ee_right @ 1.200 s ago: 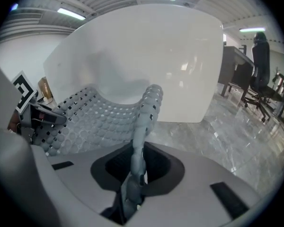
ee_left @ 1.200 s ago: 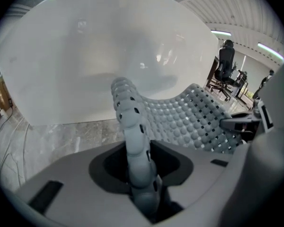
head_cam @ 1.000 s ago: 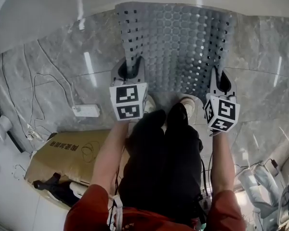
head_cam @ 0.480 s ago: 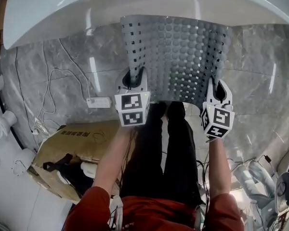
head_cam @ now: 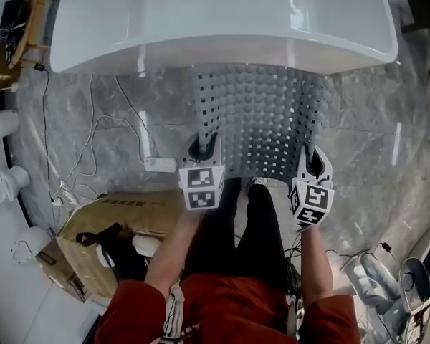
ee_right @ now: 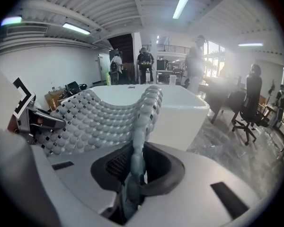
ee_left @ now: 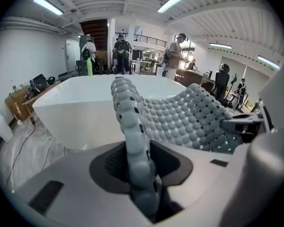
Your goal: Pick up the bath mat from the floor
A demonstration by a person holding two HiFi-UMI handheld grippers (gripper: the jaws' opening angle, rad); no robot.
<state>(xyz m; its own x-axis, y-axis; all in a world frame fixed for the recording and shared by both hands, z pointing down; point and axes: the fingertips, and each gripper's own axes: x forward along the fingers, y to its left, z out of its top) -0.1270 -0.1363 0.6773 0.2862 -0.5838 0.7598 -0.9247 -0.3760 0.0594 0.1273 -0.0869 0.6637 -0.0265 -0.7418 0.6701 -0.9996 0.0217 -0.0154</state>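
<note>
The left tongs [head_cam: 203, 145] and the right tongs [head_cam: 314, 162] are each clamped on a side edge of the grey bumpy rubber bath mat [head_cam: 261, 117]. The lift probably goes best with both grips firm and level, so the floppy sheet cannot slip. At mid-frame the mat arches between them, dotted with square holes. It appears to be off the marble floor [head_cam: 115, 113], below the white bathtub [head_cam: 222, 20].

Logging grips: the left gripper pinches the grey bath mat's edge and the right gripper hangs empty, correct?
No. The right gripper also pinches an edge of the bath mat, as the right gripper view shows; the left gripper does pinch it.
</note>
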